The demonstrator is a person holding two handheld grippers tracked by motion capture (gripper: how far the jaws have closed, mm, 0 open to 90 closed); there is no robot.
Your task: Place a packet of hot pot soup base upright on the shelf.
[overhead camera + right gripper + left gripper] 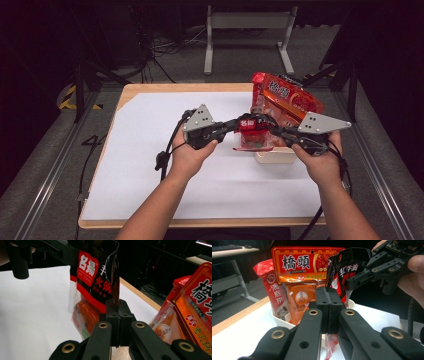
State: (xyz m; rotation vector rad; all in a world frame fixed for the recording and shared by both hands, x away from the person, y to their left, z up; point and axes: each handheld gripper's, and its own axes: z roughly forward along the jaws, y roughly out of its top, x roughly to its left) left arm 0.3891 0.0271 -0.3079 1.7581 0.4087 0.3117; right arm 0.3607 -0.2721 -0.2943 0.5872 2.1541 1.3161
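A red and black hotpot sauce packet [251,133] hangs above the white paper between both grippers. My left gripper [239,124] is shut on one edge of it, and my right gripper [270,128] is shut on the opposite edge. In the left gripper view the closed left gripper [329,298] pinches the packet [339,272], with the right gripper [361,278] clamped on its far side. In the right gripper view the right gripper [117,308] grips the packet [93,277] at its thin edge, and the left gripper [60,251] holds it at the top left.
A white tub [274,156] stands just right of centre, with several orange and red seasoning packets [287,97] upright in it. The tub [280,320] sits on white paper [150,165] that covers the wooden table [131,91]. A metal stand [247,22] is beyond the table.
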